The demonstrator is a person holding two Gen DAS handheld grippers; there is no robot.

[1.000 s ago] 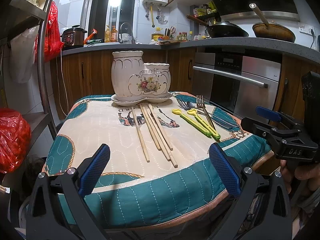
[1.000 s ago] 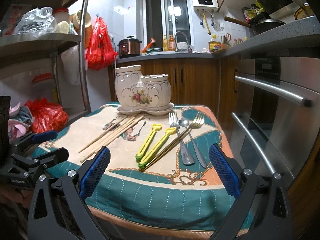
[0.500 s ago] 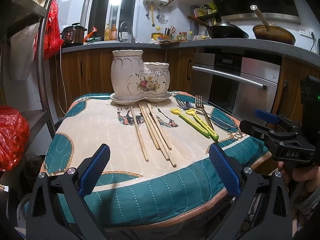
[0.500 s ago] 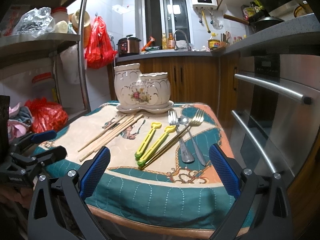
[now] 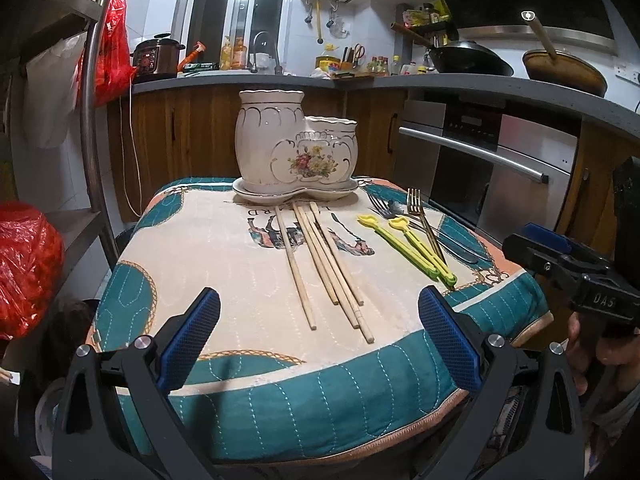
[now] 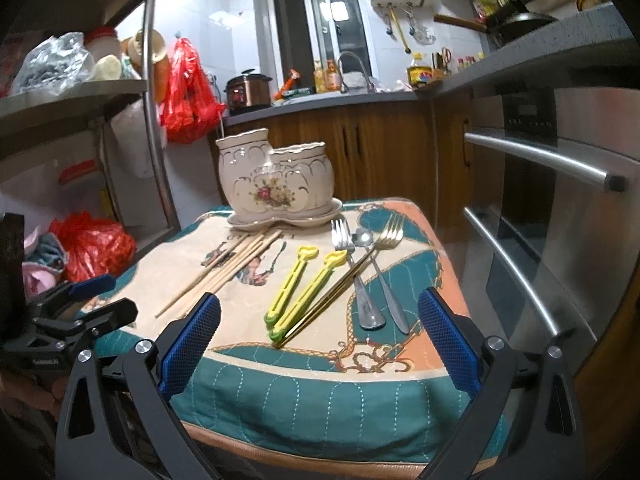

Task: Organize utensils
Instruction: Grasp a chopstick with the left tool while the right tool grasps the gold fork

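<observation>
Lying loose before both gaping, empty tools point(image 5: 318, 330) point(image 6: 318, 330), pale wooden chopsticks point(image 5: 320, 258) fan slightly.

Glossy glazed ceramic holder point(image 5: 296, 148), matt pale wooden chopsticks point(image 5: 324, 268), shiny metal forks point(image 6: 348, 240), smooth yellow plastic clips point(image 6: 304, 284), soft quilted cloth on my tabletop point(image 5: 192, 248).

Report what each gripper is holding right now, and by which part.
Nothing is held. The left gripper and right gripper are both open and empty, short of the cushion's near edge; the chopsticks, clips and forks lie untouched.
</observation>
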